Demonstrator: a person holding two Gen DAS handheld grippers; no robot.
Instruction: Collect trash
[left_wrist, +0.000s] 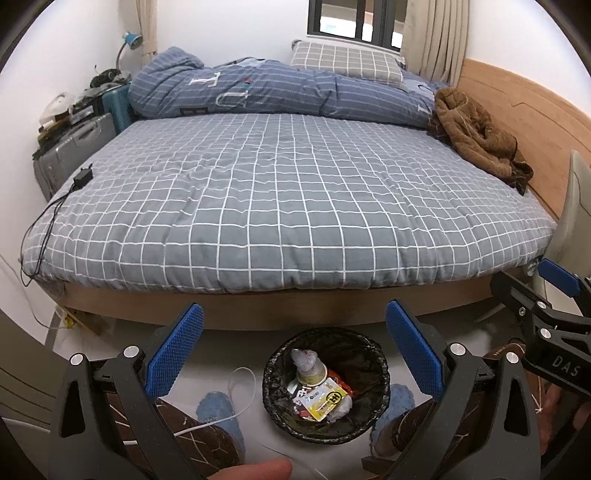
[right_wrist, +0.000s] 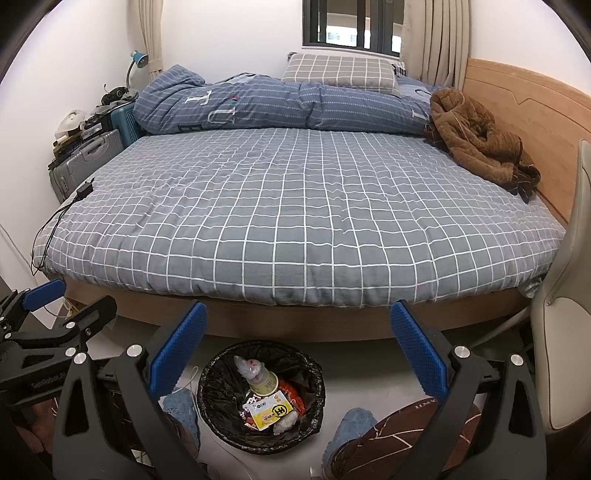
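Observation:
A round trash bin (left_wrist: 273, 373) (right_wrist: 214, 373) lined with a black bag stands on the floor before the bed. Inside lie a yellow wrapper (left_wrist: 325, 400) (right_wrist: 271, 410), a paper cup stuffed with plastic (left_wrist: 308, 365) (right_wrist: 256, 374) and an orange packet (left_wrist: 341, 382). My left gripper (left_wrist: 293, 354) hangs open above the bin, nothing between its blue pads. My right gripper (right_wrist: 299, 354) is open too, held above and right of the bin. Each gripper also shows at the edge of the other's view: the right one (left_wrist: 554, 295), the left one (right_wrist: 55, 306).
A bed (left_wrist: 280, 192) (right_wrist: 295, 206) with a grey checked sheet fills the room; a blue duvet (left_wrist: 277, 88), a pillow and a brown garment (left_wrist: 476, 136) lie on it. A black charger (left_wrist: 82, 179) rests at its left edge. Suitcases (left_wrist: 74, 151) left, chair (right_wrist: 569, 332) right, white cable (left_wrist: 236, 402) on the floor.

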